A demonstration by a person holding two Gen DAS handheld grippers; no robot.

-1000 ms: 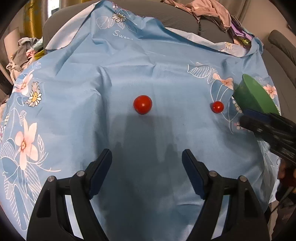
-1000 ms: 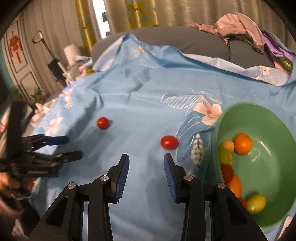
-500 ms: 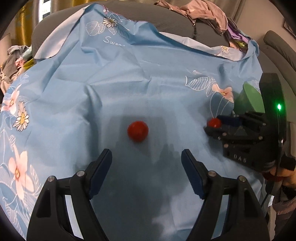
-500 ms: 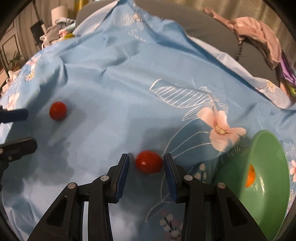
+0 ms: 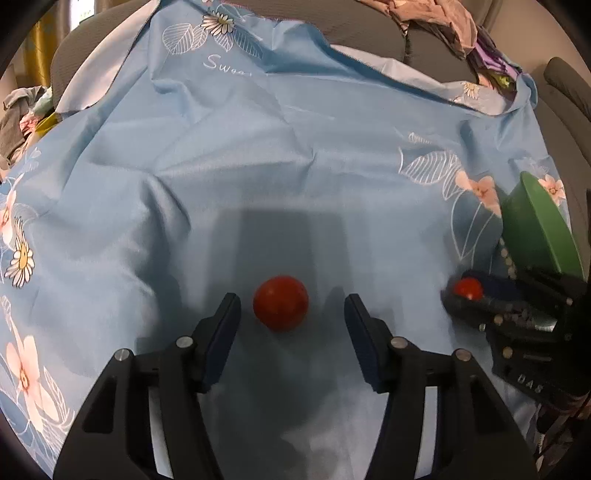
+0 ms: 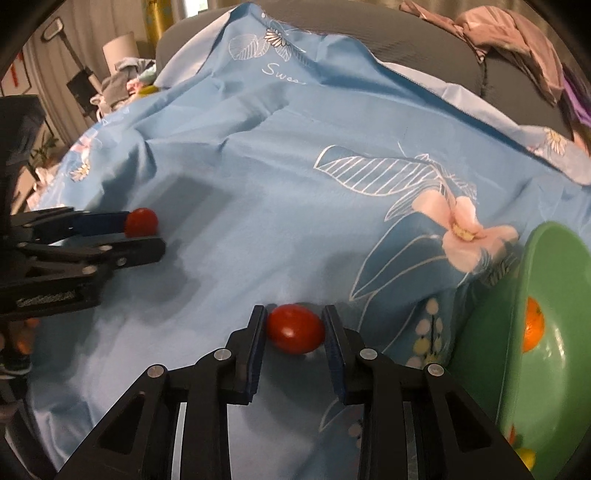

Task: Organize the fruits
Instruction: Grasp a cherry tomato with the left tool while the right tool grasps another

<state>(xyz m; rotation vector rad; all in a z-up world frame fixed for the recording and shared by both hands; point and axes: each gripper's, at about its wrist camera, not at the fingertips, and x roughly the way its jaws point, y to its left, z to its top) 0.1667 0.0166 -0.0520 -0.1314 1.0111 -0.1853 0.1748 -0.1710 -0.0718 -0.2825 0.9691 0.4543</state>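
Blue floral cloth carries two tomatoes: left hand-held gripper (image 5: 291, 310) straddles one (image 5: 280, 307), jaws wide; right hand-held gripper (image 6: 294, 325) nearly touches another (image 6: 296, 328) beside the bowl (image 6: 517, 295). Next, close and lift.

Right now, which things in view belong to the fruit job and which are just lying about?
Job:
round tomato between left tool fingers
oval tomato between right tool fingers
green bowl holding an orange

Lying about:
floral cloth
heaped clothes
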